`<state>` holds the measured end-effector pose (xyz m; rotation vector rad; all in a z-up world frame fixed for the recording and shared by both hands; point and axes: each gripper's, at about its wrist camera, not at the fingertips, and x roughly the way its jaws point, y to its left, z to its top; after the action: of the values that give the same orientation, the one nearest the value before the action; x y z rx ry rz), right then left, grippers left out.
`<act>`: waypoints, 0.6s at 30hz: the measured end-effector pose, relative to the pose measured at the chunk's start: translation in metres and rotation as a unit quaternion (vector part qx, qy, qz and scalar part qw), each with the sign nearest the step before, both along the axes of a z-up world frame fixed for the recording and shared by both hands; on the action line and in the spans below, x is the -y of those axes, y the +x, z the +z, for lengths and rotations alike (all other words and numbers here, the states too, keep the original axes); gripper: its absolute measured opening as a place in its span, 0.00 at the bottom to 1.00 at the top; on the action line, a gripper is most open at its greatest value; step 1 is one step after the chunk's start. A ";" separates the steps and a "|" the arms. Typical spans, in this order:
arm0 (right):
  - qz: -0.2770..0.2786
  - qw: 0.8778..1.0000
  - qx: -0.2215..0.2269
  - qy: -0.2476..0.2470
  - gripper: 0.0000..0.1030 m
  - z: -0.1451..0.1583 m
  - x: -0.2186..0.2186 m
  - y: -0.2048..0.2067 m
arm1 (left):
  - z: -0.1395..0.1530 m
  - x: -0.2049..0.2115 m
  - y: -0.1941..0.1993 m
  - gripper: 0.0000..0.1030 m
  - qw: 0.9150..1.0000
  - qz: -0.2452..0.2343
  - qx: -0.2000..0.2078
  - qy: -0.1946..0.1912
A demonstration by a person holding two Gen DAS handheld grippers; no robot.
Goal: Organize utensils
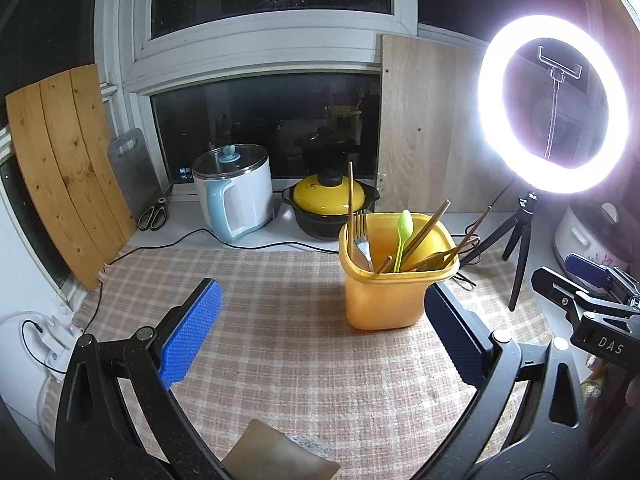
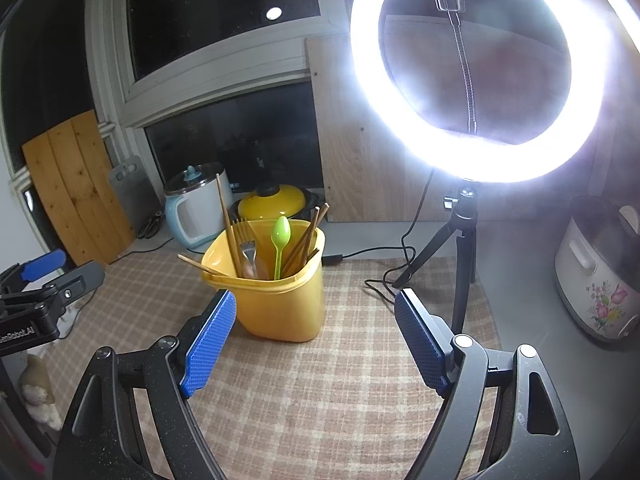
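Observation:
A yellow plastic holder (image 1: 384, 296) (image 2: 280, 304) stands upright on the checked cloth. In it stand a green spoon (image 1: 403, 236) (image 2: 279, 242), a metal fork (image 1: 361, 236) (image 2: 246, 246) and several wooden chopsticks (image 1: 426, 230) (image 2: 228, 224). My left gripper (image 1: 324, 332) is open and empty, short of the holder, its right pad close beside the holder's lower right side. My right gripper (image 2: 312, 340) is open and empty too, with the holder just beyond its left pad. Each gripper shows at the edge of the other's view.
A lit ring light on a black tripod (image 1: 554, 104) (image 2: 480, 72) stands at the right, its cable trailing on the cloth. A white kettle (image 1: 236, 192), a yellow-lidded pot (image 1: 330, 198), scissors (image 1: 154, 214) and boards line the window ledge. A flowered rice cooker (image 2: 600, 272) sits far right.

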<state>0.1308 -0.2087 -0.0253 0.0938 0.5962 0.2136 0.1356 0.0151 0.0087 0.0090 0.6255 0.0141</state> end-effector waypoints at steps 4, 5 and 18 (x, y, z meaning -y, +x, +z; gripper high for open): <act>-0.003 1.000 -0.003 0.002 0.79 -0.001 0.000 0.000 | 0.000 0.000 0.000 1.00 1.000 0.003 0.002 0.003; -0.003 1.000 -0.003 0.003 0.79 -0.001 0.001 0.000 | -0.001 0.000 0.000 1.00 1.000 0.003 0.002 0.003; -0.010 1.000 -0.011 0.012 0.79 -0.005 0.003 0.000 | -0.002 -0.002 0.000 1.00 1.000 0.008 -0.006 0.011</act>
<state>0.1309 -0.2113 -0.0302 0.1249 0.6152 0.1995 0.1359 0.0171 0.0069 0.0255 0.6378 0.0371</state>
